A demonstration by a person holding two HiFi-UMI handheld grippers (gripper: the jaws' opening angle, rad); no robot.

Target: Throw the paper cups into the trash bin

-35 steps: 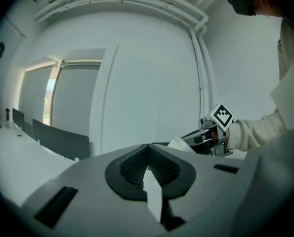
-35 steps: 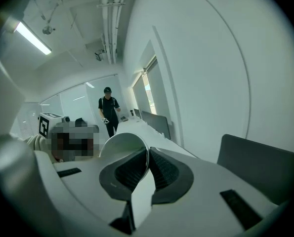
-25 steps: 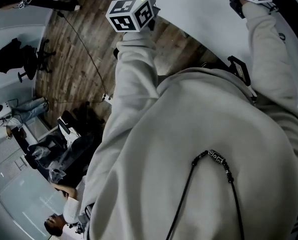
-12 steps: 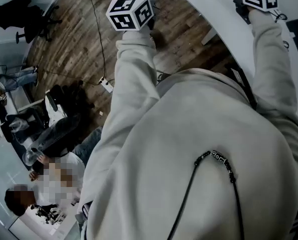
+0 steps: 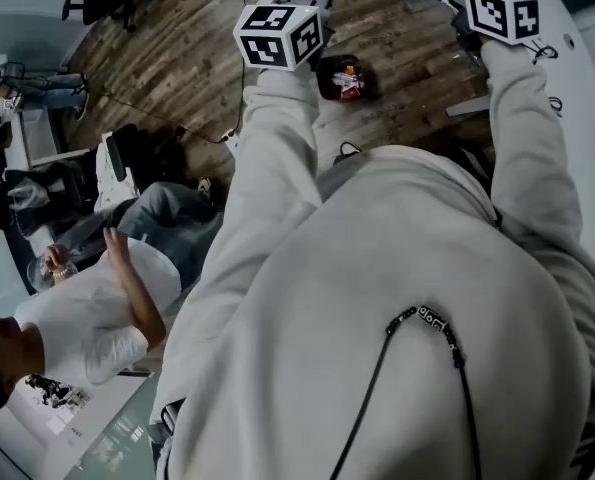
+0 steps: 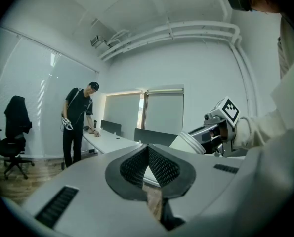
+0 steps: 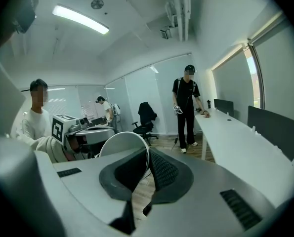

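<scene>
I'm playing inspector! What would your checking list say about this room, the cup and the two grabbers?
Surface: wooden floor; long white desk along one side.
Job's things: paper cup held in the right gripper; trash bin on the floor, with rubbish already inside.
Clutter: dark gear heaped on the floor.
Grippers: right gripper, jaws shut on the cup's wall; left gripper, jaws together with nothing between them.
Cables: thin cable lying across the floor.
Surroundings: seated person; standing person at the desk; office chair.
</scene>
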